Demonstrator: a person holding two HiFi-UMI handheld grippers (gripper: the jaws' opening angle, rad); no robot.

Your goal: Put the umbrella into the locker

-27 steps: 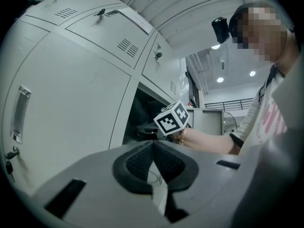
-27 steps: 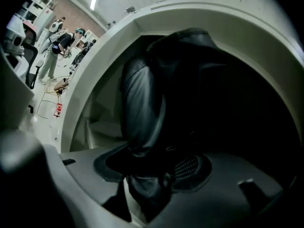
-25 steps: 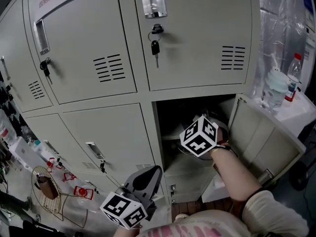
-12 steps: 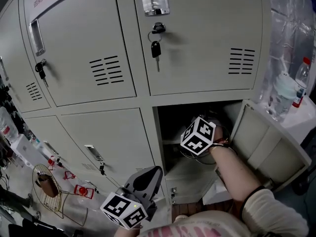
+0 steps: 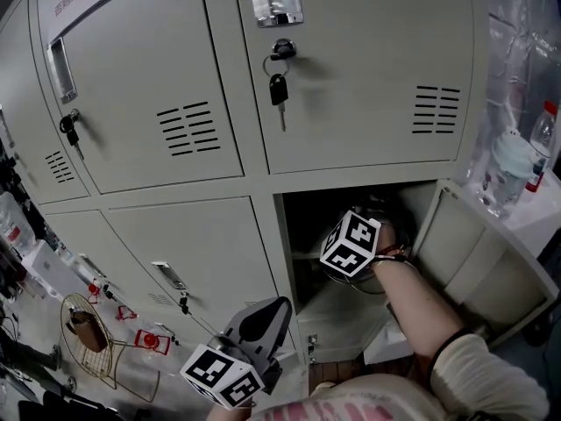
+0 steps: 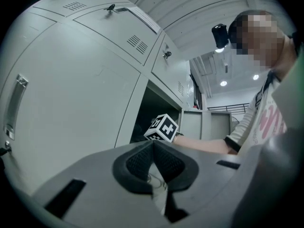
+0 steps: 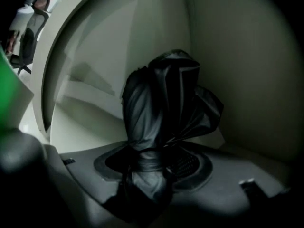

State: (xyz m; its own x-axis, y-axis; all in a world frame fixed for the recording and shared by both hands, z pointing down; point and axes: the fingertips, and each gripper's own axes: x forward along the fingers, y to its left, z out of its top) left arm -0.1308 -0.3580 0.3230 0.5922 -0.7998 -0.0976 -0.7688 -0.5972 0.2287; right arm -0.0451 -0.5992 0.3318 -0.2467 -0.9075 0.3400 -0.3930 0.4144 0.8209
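Right tool point(image 7: 152, 161), on an outstretched forearm point(image 5: 412, 310) inside the locker point(image 7: 237, 70), clamps the black umbrella point(image 7: 161, 99).

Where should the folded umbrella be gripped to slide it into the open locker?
At the banded, narrow waist of the umbrella, coming from its near end, as the right tool does. The bundle looks slimmest there, and its bulk points ahead into the locker.

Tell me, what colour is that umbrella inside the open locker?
Black, slightly glossy. The umbrella shows best in the right gripper view.
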